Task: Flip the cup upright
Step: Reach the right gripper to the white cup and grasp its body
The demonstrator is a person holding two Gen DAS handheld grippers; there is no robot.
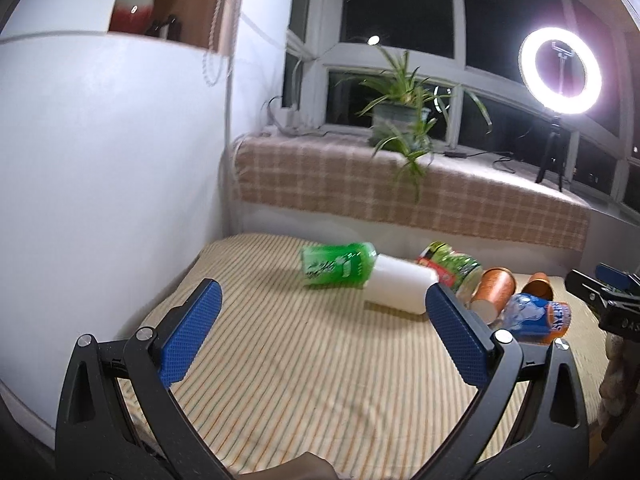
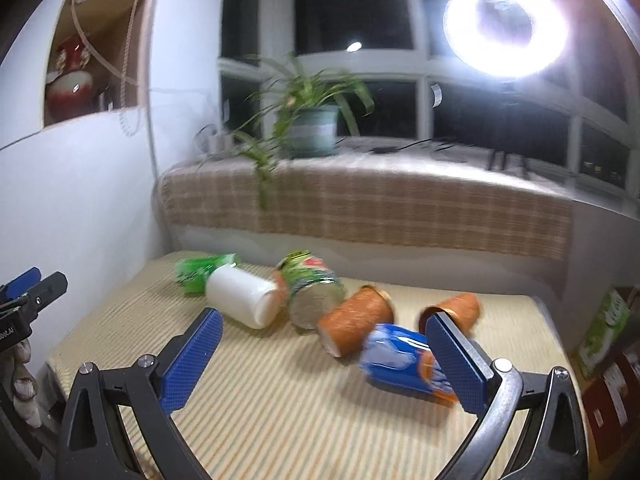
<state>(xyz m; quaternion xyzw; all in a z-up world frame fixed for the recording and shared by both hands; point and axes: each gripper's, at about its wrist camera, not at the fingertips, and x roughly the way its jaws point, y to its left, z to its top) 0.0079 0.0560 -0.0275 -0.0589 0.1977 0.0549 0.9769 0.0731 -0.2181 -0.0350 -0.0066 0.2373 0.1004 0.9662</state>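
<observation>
Several cups lie on their sides in a row on the striped table (image 1: 304,380). From the left: a green cup (image 1: 336,265), a white cup (image 1: 400,288), a green-and-red cup (image 1: 452,266), two orange cups (image 1: 494,290) (image 1: 540,283) and a blue cup (image 1: 536,318). The right wrist view shows the same row: green (image 2: 196,274), white (image 2: 244,296), green-and-red (image 2: 310,284), orange (image 2: 356,318) (image 2: 456,306), blue (image 2: 404,360). My left gripper (image 1: 320,300) is open and empty, short of the white cup. My right gripper (image 2: 324,330) is open and empty, above the table before the blue cup.
A white wall (image 1: 100,160) borders the table on the left. A plaid-covered sill (image 1: 400,192) behind holds a potted plant (image 1: 400,116) and a ring light (image 1: 560,70). Boxes (image 2: 608,344) stand off the table's right edge. The left gripper shows at the right view's left edge (image 2: 28,300).
</observation>
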